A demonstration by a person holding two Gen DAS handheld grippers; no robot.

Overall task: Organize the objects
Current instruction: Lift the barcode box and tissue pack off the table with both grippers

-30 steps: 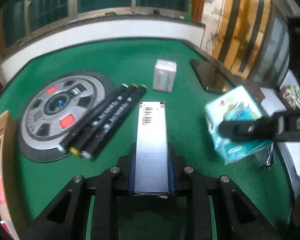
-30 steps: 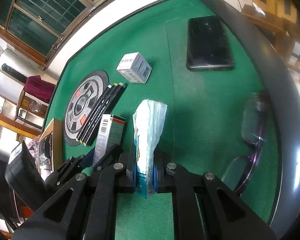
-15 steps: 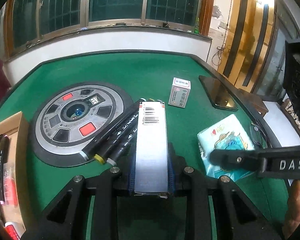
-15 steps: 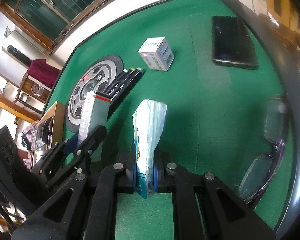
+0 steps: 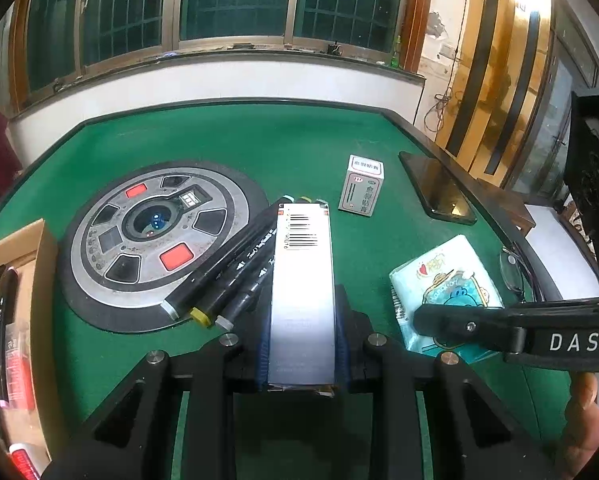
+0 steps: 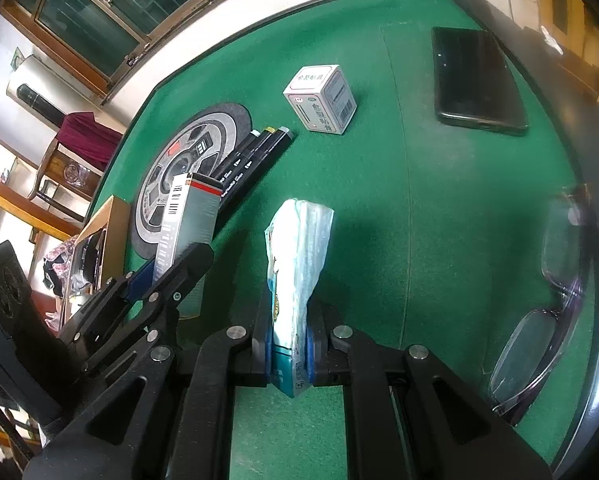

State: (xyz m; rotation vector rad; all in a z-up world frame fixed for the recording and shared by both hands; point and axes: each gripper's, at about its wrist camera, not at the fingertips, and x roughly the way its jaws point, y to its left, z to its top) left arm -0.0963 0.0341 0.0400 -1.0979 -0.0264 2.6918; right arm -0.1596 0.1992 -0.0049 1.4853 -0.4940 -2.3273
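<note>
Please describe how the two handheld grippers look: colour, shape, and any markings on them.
Both the left gripper and the right gripper are matte black, with angular linkage arms joined by silver round screws and blue pads on the fingers. White letters "DAS" mark the right gripper's side.

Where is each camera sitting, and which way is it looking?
Left wrist: sits on the left gripper, looking down over the green table towards the windows; its fingers clamp a long box, and a fingertip shows bottom right.
Right wrist: sits on the right gripper, looking down across the table to the phone; its fingers clamp a tissue pack.
Both show the markers, small box, round panel, and each other's gripper.
</note>
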